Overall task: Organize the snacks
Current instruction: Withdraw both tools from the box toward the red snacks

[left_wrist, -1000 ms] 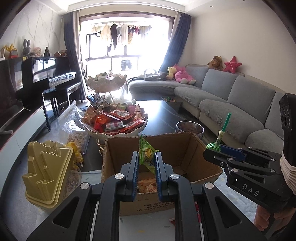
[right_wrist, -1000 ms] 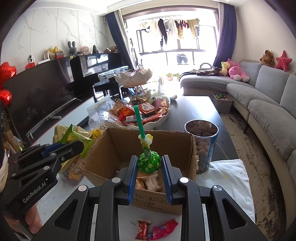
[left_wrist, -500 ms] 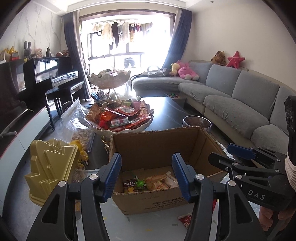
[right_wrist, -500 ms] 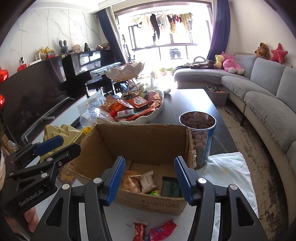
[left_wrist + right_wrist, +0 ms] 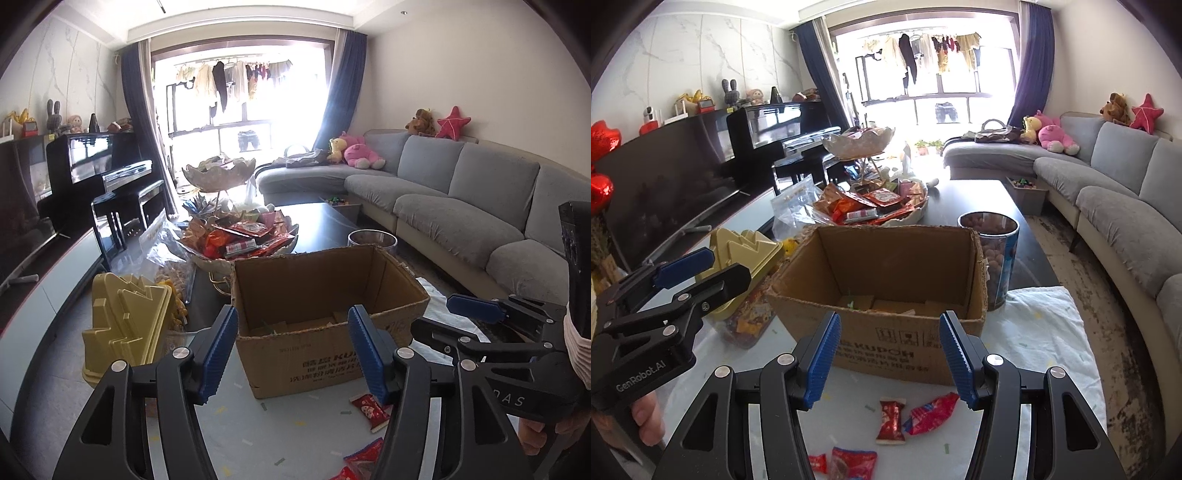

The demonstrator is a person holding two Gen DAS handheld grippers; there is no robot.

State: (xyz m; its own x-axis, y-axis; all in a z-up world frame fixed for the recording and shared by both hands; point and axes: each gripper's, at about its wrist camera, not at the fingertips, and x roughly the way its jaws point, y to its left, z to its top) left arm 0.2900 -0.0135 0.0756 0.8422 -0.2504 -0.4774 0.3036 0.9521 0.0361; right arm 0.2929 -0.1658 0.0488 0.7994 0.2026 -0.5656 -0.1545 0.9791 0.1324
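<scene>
An open cardboard box (image 5: 317, 295) (image 5: 894, 273) stands on the table with snack packets in its bottom. My left gripper (image 5: 293, 350) is open and empty, in front of the box's near wall. My right gripper (image 5: 888, 354) is open and empty, also in front of the box; it shows at the right of the left wrist view (image 5: 476, 317). Several red snack packets (image 5: 892, 419) (image 5: 369, 406) lie loose on the white tabletop near the grippers. A shell-shaped bowl (image 5: 879, 206) heaped with snacks stands behind the box.
A yellow moulded container (image 5: 125, 317) stands left of the box over a bag of snacks. A round tin of nuts (image 5: 995, 258) stands right of the box on a white cloth (image 5: 1034, 332). A clear bag (image 5: 166, 247), a grey sofa (image 5: 461, 206) and a piano (image 5: 107, 177) lie beyond.
Both grippers opened and dropped their loads, a green packet and a green lollipop, into the box. Both then drew back and down to the near side of the box.
</scene>
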